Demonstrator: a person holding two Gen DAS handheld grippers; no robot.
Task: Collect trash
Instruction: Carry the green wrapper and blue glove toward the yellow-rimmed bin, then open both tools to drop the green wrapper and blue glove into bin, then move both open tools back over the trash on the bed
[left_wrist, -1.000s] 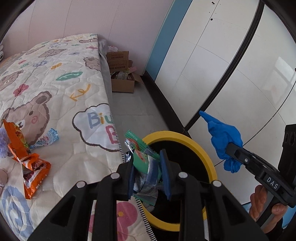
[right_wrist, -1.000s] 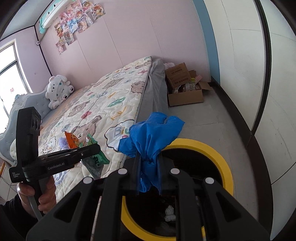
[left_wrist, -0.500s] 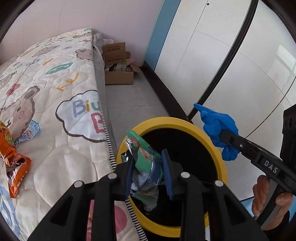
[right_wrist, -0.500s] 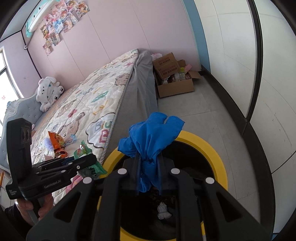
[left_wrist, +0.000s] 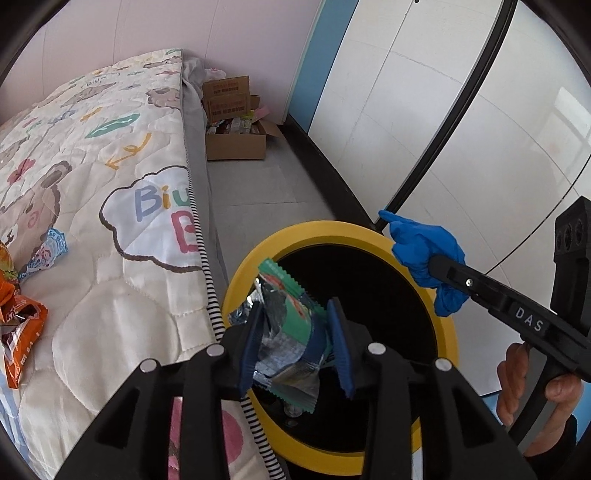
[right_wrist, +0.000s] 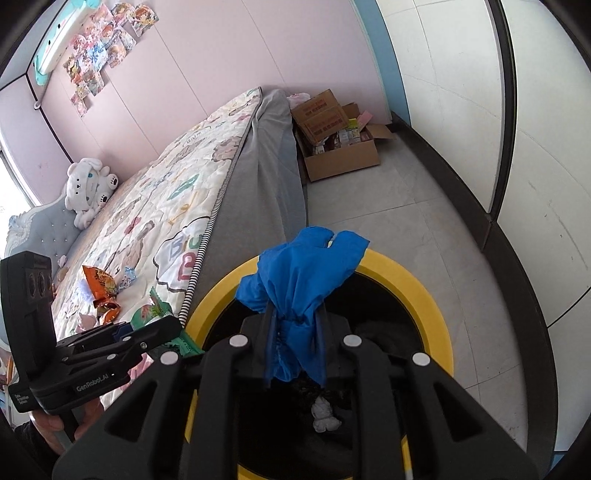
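Observation:
My left gripper is shut on a green and silver snack wrapper, held over the near rim of the yellow-rimmed black trash bin. My right gripper is shut on a crumpled blue glove above the bin. The glove and the right gripper also show in the left wrist view over the bin's far rim. The left gripper with the wrapper shows in the right wrist view at the bin's left edge. White crumpled paper lies inside the bin.
The bin stands on the floor against the bed. Orange snack bags and a small blue wrapper lie on the quilt. An open cardboard box stands by the far wall. White wardrobe doors run along the right.
Both grippers moved from the bed toward the bin with their loads. The wrapper and the glove now hang over the bin's opening.

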